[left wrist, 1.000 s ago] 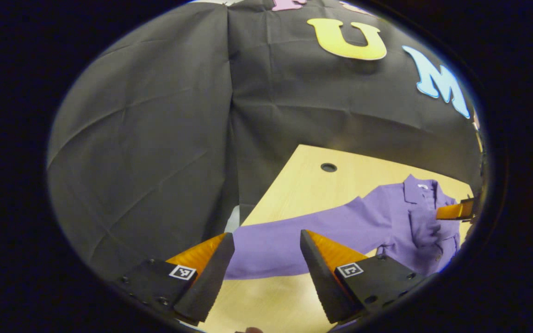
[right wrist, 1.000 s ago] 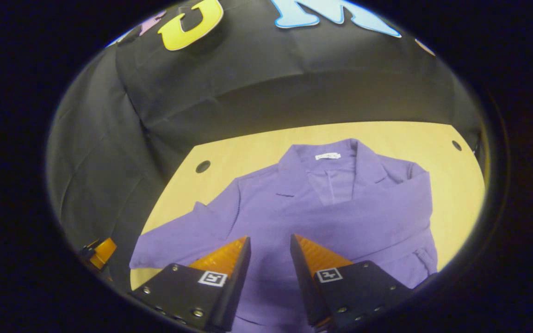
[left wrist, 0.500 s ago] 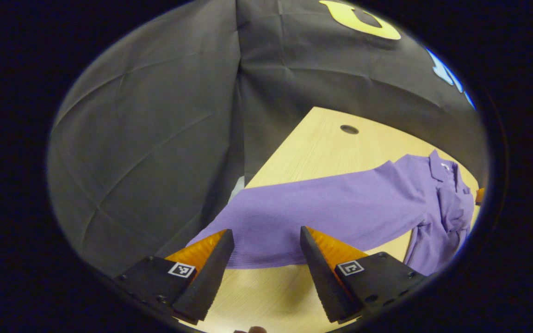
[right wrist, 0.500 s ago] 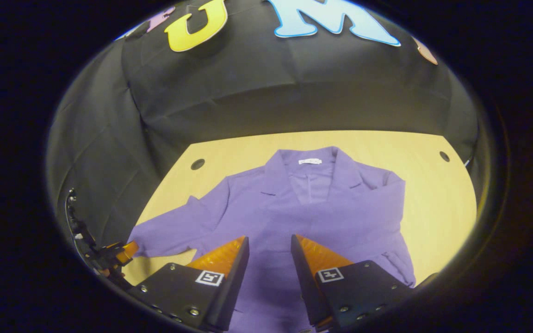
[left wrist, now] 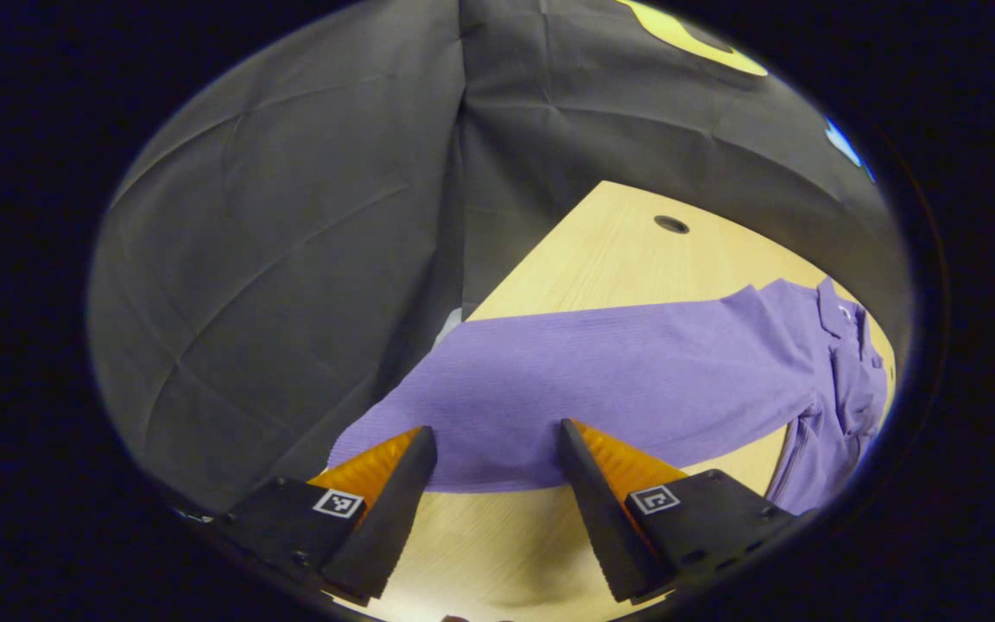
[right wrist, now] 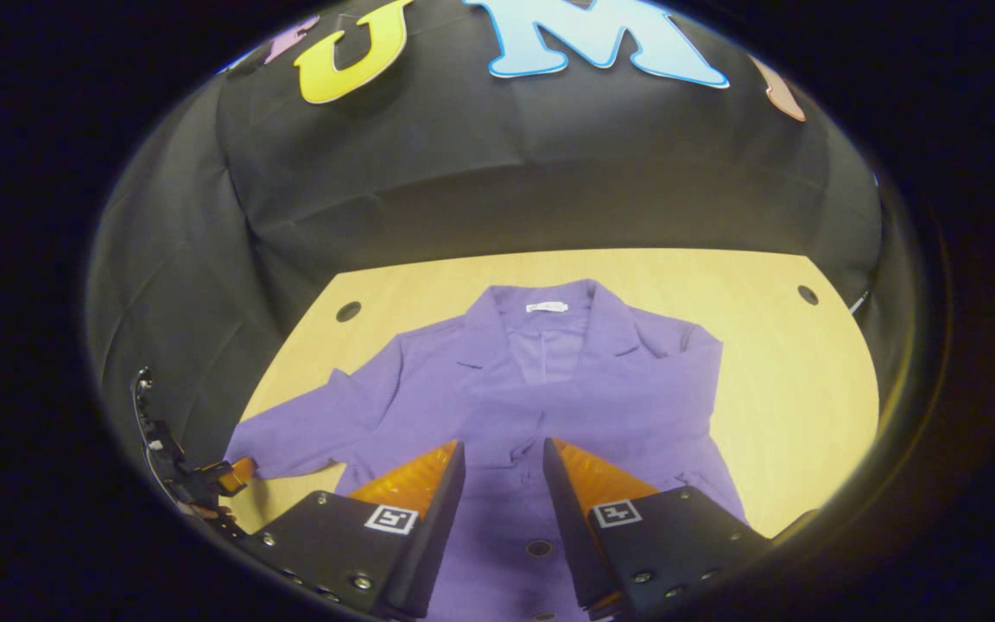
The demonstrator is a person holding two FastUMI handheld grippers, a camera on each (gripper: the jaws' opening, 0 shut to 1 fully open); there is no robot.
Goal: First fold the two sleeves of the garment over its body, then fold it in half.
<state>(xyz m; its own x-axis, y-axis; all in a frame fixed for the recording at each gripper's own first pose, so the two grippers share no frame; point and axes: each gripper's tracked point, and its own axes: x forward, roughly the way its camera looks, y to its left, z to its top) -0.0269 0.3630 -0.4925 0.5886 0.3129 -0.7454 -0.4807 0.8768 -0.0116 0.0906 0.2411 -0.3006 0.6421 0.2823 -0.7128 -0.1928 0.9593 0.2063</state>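
A purple jacket (right wrist: 567, 389) lies flat on the wooden table (right wrist: 791, 389), collar at the far side. One sleeve lies folded across its front (right wrist: 636, 406). The other sleeve (right wrist: 307, 423) stretches out to the left, its end at the table's edge. My left gripper (left wrist: 493, 428) stands open just over that sleeve's cuff (left wrist: 497, 462), with the sleeve (left wrist: 636, 380) running away to the right toward the body (left wrist: 847, 363). In the right gripper view the left gripper (right wrist: 221, 479) sits at the cuff. My right gripper (right wrist: 503, 443) is open above the jacket's lower front, holding nothing.
Black cloth walls close in the table on the far and left sides. Round cable holes sit near the far corners (right wrist: 347, 311) (right wrist: 807, 295) (left wrist: 671, 225). Bare wood shows right of the jacket and near the left gripper (left wrist: 497, 553).
My left gripper has closed in on the outstretched sleeve's cuff, which now reaches between its fingertips. My right gripper has drawn back from the jacket, still open.
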